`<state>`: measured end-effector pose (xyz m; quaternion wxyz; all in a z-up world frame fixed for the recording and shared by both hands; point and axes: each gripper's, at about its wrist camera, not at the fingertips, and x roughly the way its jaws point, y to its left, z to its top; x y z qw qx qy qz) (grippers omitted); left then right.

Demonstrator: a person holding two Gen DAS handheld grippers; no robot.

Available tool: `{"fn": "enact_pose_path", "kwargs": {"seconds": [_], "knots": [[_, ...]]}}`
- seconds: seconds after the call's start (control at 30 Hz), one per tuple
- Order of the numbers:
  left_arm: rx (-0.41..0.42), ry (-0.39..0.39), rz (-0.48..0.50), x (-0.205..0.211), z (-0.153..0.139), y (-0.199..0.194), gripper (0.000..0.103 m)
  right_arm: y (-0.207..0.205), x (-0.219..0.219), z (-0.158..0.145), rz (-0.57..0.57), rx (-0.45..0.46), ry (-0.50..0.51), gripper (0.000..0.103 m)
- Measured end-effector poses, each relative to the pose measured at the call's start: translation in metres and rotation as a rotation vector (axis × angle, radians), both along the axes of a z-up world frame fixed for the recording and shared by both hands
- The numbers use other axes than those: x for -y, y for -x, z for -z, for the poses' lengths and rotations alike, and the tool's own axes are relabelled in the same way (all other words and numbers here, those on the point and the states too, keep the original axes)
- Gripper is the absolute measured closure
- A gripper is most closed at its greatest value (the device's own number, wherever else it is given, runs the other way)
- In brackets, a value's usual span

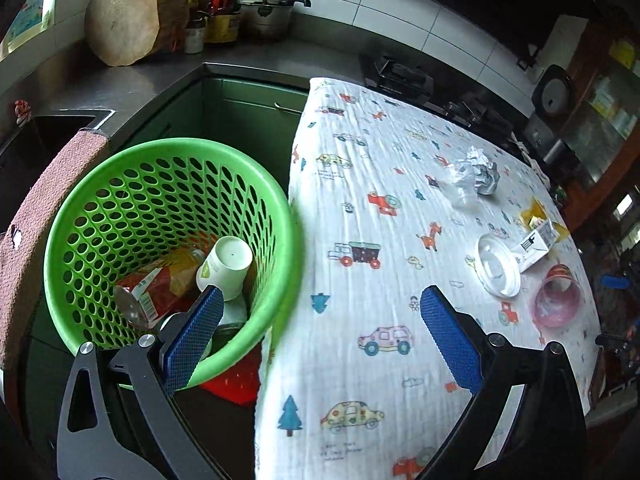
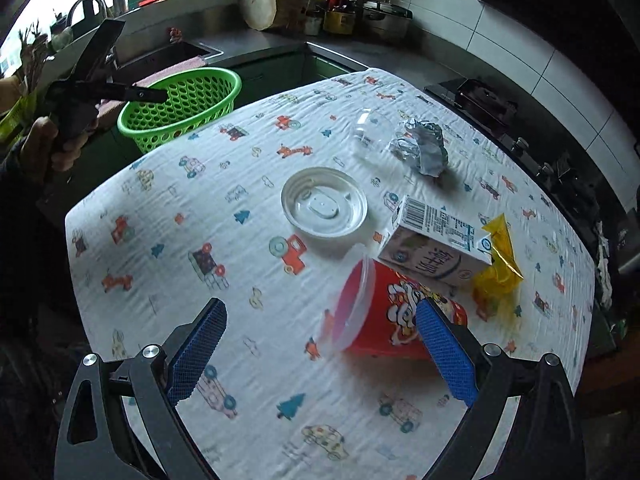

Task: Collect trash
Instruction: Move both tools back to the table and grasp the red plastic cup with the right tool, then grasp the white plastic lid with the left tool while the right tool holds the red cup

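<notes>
Both tongs [image 1: 320,320] [image 2: 320,332] empty, spread wide

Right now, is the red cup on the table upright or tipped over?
Tipped over. The red cup lies on its side on the tablecloth, its open rim facing left, beside the milk carton.

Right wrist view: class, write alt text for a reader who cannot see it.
The open right gripper hovers over a tipped red cup on a patterned tablecloth, near a white lid, milk carton and crumpled foil; green basket beyond.
</notes>
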<state>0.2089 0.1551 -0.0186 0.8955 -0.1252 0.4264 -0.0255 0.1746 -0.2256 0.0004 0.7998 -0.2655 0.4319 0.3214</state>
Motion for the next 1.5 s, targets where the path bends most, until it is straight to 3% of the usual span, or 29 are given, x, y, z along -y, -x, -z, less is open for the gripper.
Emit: {"fn": "enact_pose_path", "kwargs": {"seconds": [0.33,0.47,0.8,0.9,1.1,1.2,1.5], "knots": [[-0.046,-0.024,0.012,0.040,0.011,-0.011,0.006,-0.027,0.012,0.035,-0.216,0.002,0.241,0.011],[-0.059,-0.035,0.013,0.047,0.014,-0.016,0.006,-0.039,0.008,0.057,-0.306,0.047,0.349,0.011],[-0.076,-0.069,0.093,0.079,0.018,-0.030,0.006,-0.046,-0.012,0.090,-0.450,0.088,0.403,0.011],[-0.076,-0.074,0.128,0.093,0.018,-0.034,0.006,-0.046,-0.015,0.094,-0.463,0.109,0.393,0.011],[-0.101,-0.064,0.207,0.127,0.025,-0.050,0.006,-0.053,-0.006,0.089,-0.371,0.068,0.314,0.016],[-0.104,-0.062,0.269,0.148,0.027,-0.055,0.005,-0.057,0.001,0.086,-0.314,0.022,0.263,0.021],[-0.086,-0.153,0.463,0.213,0.032,-0.069,0.005,-0.063,0.021,0.079,-0.155,-0.115,0.111,0.030]]}}
